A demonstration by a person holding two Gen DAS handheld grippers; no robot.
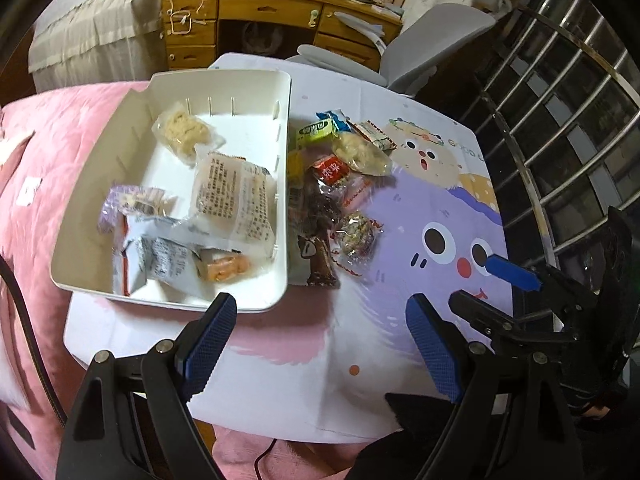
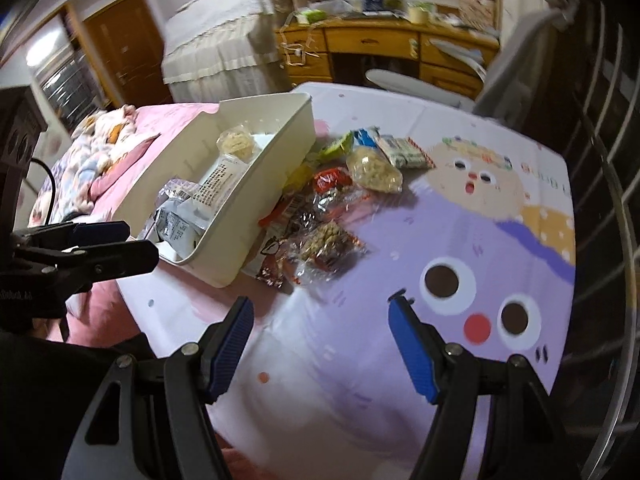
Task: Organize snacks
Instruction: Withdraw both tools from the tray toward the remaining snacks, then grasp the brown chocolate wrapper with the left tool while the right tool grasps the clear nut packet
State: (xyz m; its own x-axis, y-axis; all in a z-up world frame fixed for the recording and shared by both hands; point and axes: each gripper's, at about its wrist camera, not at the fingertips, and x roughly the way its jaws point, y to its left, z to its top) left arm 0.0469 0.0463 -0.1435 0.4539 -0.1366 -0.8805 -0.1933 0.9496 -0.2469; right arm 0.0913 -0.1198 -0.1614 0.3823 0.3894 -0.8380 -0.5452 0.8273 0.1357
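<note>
While most of the snacks lie loose on the counter (image 1: 400, 208), a white plastic bin (image 1: 280, 184) with smooth rounded corners sits at the counter's left edge and already holds several packets. Inside it are a clear pouch of pale crumbly pieces (image 1: 182, 132) toward the far wall, a large translucent wrapper covered in small print (image 1: 234, 204) in the middle, a lilac packet (image 1: 132, 204) by the left wall, and a grey-printed white packet (image 1: 168, 260) beside an orange-filled one (image 1: 226, 268) at the near end. Just outside the bin's right wall a heap of crinkly wrappers (image 1: 336, 192) touches it: green, blue, red and clear ones, with a brown bar (image 1: 320, 264) nearest. Blur makes their labels unreadable, and in the right wrist view the bin's wall hides much of its contents.

Both tools hover over the printed cartoon cloth near the counter's front edge. The left gripper (image 1: 320, 320) stands wide apart with nothing between its ribbed blue pads, and so does the right gripper (image 2: 322, 328).
</note>
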